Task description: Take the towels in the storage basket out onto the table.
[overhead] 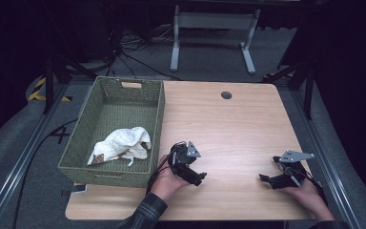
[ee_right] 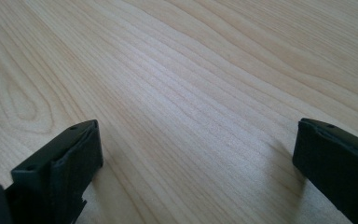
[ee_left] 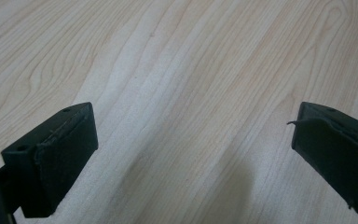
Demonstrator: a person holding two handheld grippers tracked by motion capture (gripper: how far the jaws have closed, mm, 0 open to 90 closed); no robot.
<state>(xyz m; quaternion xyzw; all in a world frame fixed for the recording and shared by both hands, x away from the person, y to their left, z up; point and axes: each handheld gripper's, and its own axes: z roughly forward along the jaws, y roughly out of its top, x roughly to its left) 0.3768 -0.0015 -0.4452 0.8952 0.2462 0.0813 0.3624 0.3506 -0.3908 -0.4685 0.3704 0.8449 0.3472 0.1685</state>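
Cloth (overhead: pixel 122 144) lies crumpled in the near end of the green woven basket (overhead: pixel 158 110), and from that we judge the putting-away to be done or nearly so: nothing else sits on the table (overhead: pixel 233 129) to be gathered. It rests well off to the outer side of our left gripper (overhead: pixel 194 175), beyond the basket's near wall, and touches neither tool.

We hold both grippers low over the near part of the table. The left gripper (ee_left: pixel 193 154) has its jaws spread wide with only bare wood grain between them; the right gripper (ee_right: pixel 198 158) stands the same way, jaws wide apart and pinching nothing. In the high view the right gripper (overhead: pixel 271 180) points inward toward the left one, with open board between them.

Ahead of both pairs of jaws the wood runs free to the far edge. The basket wall stands close beside the left hand (overhead: pixel 167 181), so we would swing that way with care; the table's side edge lies near behind the right hand (overhead: pixel 307 193).
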